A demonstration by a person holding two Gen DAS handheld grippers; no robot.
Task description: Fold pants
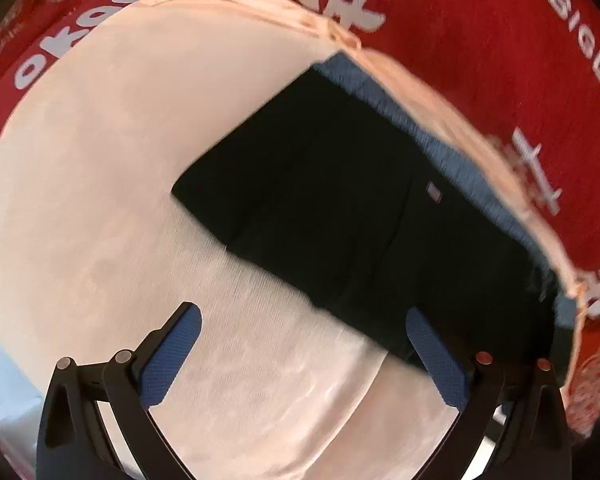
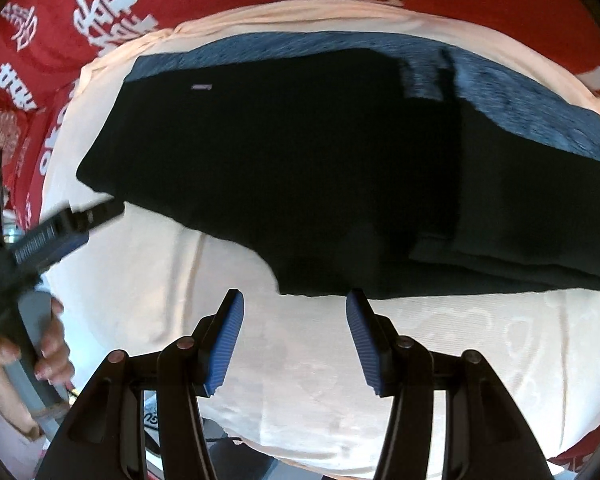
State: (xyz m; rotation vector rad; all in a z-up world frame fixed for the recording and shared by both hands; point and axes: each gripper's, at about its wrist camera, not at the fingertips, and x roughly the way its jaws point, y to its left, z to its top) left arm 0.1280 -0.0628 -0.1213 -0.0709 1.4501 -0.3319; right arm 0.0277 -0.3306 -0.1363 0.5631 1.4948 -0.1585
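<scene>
The black pants (image 1: pixel 340 200) lie folded flat on a pale peach cover (image 1: pixel 120 160); in the right wrist view the pants (image 2: pixel 280 160) fill the middle, with a thicker folded layer at the right. My left gripper (image 1: pixel 302 316) is open above the cover, its right finger (image 1: pixel 428 344) over the pants' near edge, nothing between the pads. It also shows as the left gripper (image 2: pixel 60 232) by the pants' left corner, held by a hand (image 2: pixel 48 344). My right gripper (image 2: pixel 295 300) is open just short of the pants' near edge, nothing between its pads.
A grey-blue garment (image 2: pixel 520 96) lies under the far side of the pants, the same grey-blue garment (image 1: pixel 452 148) showing as a strip in the left wrist view. Red cloth with white characters (image 1: pixel 480 20) surrounds the peach cover. The cover's near edge drops off at bottom left.
</scene>
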